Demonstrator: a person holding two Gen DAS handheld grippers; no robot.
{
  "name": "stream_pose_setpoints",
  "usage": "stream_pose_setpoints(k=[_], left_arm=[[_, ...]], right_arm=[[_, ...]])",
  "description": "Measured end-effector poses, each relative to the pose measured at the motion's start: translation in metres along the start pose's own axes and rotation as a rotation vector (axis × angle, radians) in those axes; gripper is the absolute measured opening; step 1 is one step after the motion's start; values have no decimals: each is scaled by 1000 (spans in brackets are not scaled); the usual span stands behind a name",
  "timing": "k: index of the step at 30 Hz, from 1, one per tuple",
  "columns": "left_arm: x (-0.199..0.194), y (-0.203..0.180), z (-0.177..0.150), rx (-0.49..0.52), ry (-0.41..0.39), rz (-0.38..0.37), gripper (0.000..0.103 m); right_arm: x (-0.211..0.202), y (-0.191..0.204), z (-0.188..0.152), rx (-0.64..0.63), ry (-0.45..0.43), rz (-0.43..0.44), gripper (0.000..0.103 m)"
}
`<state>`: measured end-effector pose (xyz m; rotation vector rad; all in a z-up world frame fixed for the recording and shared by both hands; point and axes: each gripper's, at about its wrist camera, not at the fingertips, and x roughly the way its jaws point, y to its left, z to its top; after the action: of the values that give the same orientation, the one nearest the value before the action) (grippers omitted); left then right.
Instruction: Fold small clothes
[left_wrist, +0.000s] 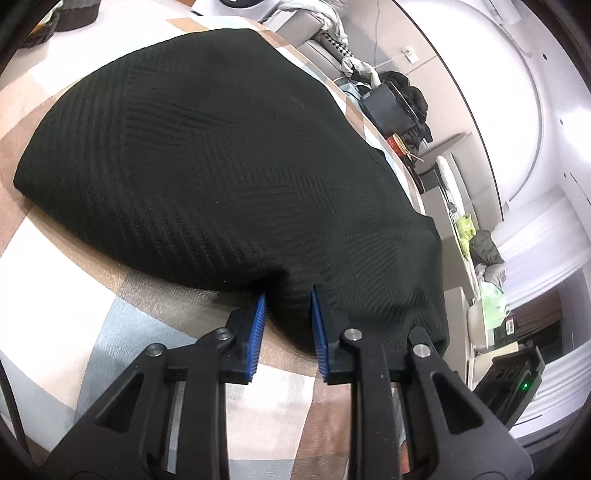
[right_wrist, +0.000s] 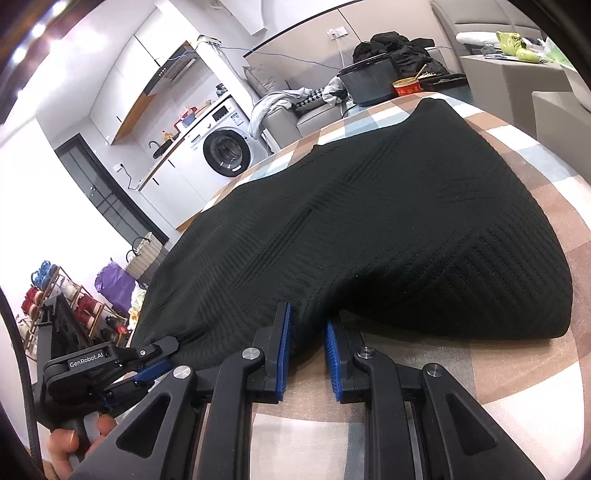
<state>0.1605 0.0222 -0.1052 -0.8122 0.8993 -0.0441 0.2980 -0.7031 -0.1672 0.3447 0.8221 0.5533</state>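
Up close, both my grippers, left gripper (left_wrist: 288, 295) and right gripper (right_wrist: 306, 321), pinched narrow on the near hem of the black knit garment (left_wrist: 207, 158); it stretched away from me across the checked tablecloth (left_wrist: 55, 332).

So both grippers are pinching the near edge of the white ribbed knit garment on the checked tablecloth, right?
Not quite: the ribbed knit garment is black, not white, as the left wrist view shows. Both the left gripper and right gripper do pinch its near edge on the checked tablecloth.
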Motion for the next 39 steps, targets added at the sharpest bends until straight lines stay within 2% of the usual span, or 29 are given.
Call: stream_pose_setpoints(k=[7,22,36,39], left_arm=[[-4,1,-1,14,-8,11,20],[-4,-23,-12,134,-36,143,20],[-2,-25,-12,157,-28,147,21],[-5,-19,-9,141,-17,130,27]], right_arm=[[-2,1,0,-20,2,-12,19],[-1,5,3,-42,11,-30,19],[3,9,3,-56,27,-56,19],[3,7,4,-54,34,-55,19]])
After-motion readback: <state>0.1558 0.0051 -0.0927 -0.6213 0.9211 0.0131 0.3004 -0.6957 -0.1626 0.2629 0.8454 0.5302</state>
